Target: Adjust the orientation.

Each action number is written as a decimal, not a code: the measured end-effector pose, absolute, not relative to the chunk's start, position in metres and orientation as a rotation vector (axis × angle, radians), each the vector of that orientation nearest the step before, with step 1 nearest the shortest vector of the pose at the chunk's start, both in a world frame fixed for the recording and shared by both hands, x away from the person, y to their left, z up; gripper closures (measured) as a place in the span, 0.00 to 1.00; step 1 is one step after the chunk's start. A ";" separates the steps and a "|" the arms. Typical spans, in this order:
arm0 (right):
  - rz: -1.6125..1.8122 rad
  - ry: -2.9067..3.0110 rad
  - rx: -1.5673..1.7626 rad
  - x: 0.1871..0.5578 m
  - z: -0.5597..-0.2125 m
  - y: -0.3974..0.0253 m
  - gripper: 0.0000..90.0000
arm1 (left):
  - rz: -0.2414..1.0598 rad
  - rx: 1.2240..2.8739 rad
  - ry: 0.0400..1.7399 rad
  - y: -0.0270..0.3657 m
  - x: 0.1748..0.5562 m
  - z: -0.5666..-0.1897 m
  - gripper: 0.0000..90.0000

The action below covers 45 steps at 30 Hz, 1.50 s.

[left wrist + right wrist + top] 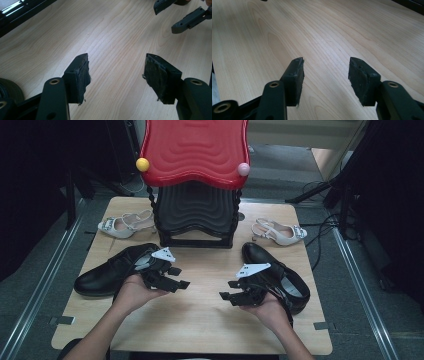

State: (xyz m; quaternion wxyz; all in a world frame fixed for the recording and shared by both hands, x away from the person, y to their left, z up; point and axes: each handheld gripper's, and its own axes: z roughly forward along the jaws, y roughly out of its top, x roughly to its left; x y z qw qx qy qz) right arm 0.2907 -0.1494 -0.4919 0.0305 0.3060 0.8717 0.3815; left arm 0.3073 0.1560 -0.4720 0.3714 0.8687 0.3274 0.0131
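**Both grippers wide apart, holding nothing**

In front of the black shoe rack, the left gripper and right gripper hover above the table, jaws wide. Left black shoe and right black shoe lie just behind them.

Both forearms come in from the near edge of the table, each hand holding a gripper low over the bare wood. The left gripper and right gripper point inward at each other, well apart. Both have their jaws spread wide with nothing between them.
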 end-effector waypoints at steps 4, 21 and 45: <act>1.170 2.684 0.945 0.291 -0.492 -0.151 0.54 | 0.026 2.236 0.832 0.160 0.308 -0.473 0.46; 1.154 2.699 1.006 0.295 -0.495 -0.153 0.53 | 0.044 2.187 0.904 0.183 0.312 -0.462 0.44; 1.101 2.732 0.978 0.295 -0.498 -0.150 0.51 | 0.177 2.237 1.013 0.239 0.321 -0.435 0.48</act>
